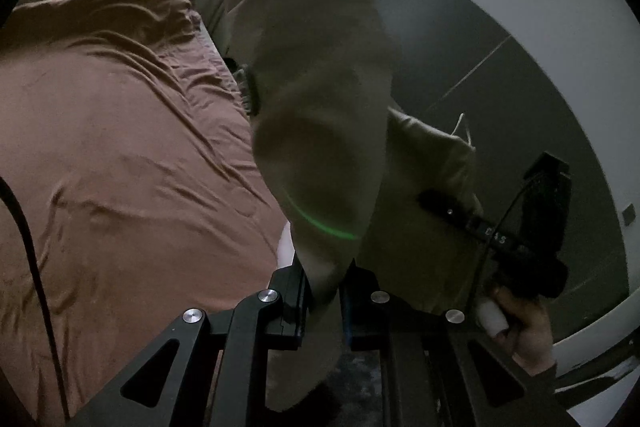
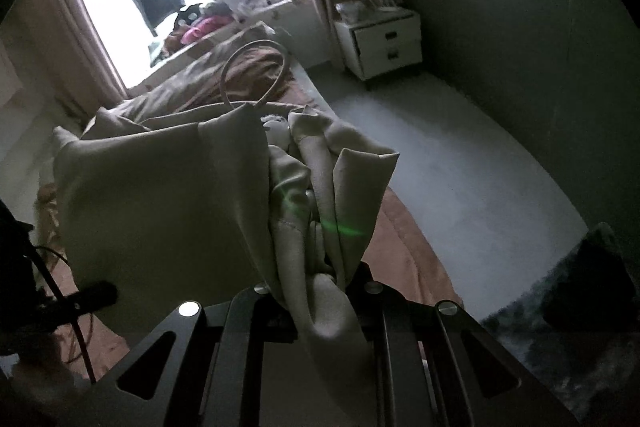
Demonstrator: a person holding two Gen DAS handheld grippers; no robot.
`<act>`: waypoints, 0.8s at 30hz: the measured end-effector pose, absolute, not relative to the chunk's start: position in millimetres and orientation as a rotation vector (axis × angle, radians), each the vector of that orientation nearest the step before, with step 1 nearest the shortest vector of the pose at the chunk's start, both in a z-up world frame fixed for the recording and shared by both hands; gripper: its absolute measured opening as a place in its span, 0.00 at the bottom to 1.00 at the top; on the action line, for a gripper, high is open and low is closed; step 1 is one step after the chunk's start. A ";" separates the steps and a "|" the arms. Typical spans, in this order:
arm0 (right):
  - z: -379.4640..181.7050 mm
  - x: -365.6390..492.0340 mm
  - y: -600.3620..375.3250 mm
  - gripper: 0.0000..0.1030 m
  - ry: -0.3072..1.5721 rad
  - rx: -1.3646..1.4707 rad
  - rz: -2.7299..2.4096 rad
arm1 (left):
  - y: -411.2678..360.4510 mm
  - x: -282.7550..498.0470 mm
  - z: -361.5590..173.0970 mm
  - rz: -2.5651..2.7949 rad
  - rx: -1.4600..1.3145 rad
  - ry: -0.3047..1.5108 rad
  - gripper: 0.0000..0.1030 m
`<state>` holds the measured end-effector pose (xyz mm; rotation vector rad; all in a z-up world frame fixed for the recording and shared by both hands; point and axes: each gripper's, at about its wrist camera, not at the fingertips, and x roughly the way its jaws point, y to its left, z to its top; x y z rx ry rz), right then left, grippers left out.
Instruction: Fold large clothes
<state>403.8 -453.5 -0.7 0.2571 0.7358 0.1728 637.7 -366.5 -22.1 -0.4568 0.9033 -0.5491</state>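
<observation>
Pinched cloth fills the foreground of both wrist views: the left gripper (image 1: 324, 301) is clenched on a fold of the beige garment (image 1: 320, 75), and the right gripper (image 2: 320, 291) is clenched on a thicker bunch of the same garment (image 2: 160, 195), which spills out past its fingers in several loose layers.

Biggest worry, as I judge it, is the garment itself. It hangs in the air between the two grips, above and beside the edge of the bed with the brown bedspread (image 1: 120, 147), and most of its bulk sits beyond the left gripper and off to the left of the right gripper. If either pinch holds only a few layers, a pull to spread it could slip the cloth free and drop that side onto the grey floor (image 2: 460, 167) to the right of the right gripper.

Next, the bunching at the right gripper: several folds are caught at once, so the piece may open twisted rather than flat.

Smaller still, a drawstring loop (image 2: 256, 67) stands up ahead of the right gripper and could snag on a finger.

As for direction, the long axis in the left wrist view runs away from the gripper, up and ahead, hanging steeply rather than level. Which end is collar or hem I cannot tell.
</observation>
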 end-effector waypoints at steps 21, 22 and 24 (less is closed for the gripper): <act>-76.8 584.4 -384.2 0.58 0.964 0.268 -0.054 | -304.2 787.3 -194.4 -0.391 -0.488 1.135 0.36; -72.0 583.9 -383.7 0.60 0.954 0.270 -0.072 | -302.6 785.9 -195.6 -0.402 -0.491 1.134 0.37; -63.7 578.3 -387.4 0.61 0.925 0.286 -0.097 | -300.5 781.5 -191.7 -0.407 -0.476 1.126 0.39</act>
